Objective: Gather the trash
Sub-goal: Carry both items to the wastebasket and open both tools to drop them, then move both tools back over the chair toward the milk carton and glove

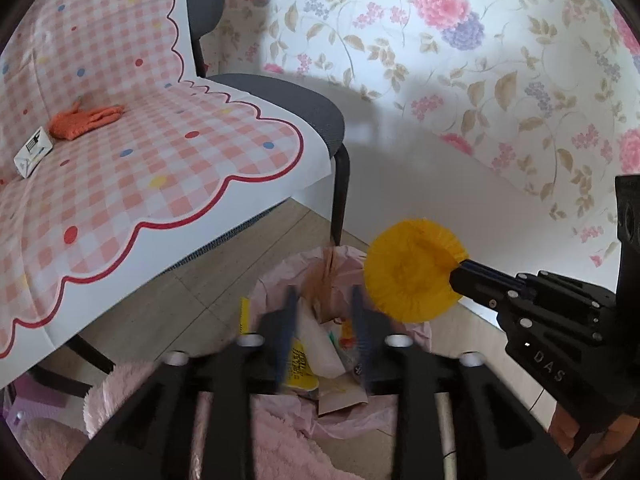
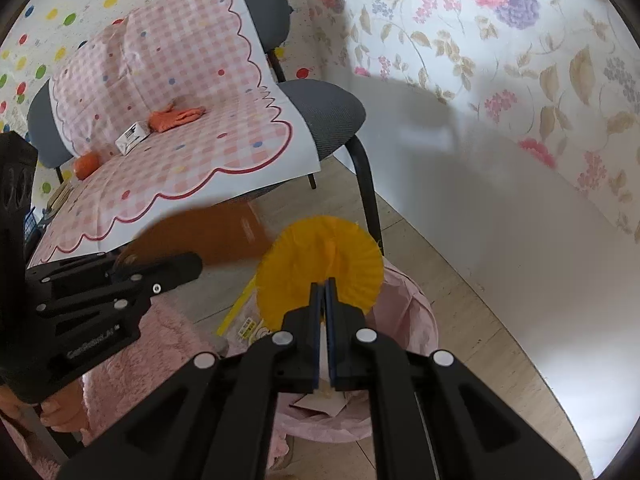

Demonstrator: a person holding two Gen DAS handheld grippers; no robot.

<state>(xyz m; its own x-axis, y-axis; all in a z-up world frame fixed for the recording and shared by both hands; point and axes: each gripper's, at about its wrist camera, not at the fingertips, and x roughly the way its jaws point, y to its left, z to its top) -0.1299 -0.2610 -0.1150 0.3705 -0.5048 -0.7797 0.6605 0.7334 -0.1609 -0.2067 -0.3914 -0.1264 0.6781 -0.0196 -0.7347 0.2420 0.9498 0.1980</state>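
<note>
Cupcake liner [image 2: 320, 270], pinched in your right gripper [image 2: 325, 282], could drift past the bin bag [image 1: 340, 264] if dropped here; left gripper [image 1: 324, 300] jaws spread.

I see a wall [image 1: 460, 60] with floral paper, pink and purple flowers on white, and its lower part is plain white. A second wall [image 2: 60, 12] has coloured dots. The floor [image 2: 460, 308] is light wood. Two grey chairs [image 1: 304, 108] with black legs stand side by side under a pink checked cloth [image 1: 120, 152]. A pink fluffy rug [image 2: 176, 336] lies below. Soft daylight makes shadows on the wall.
</note>
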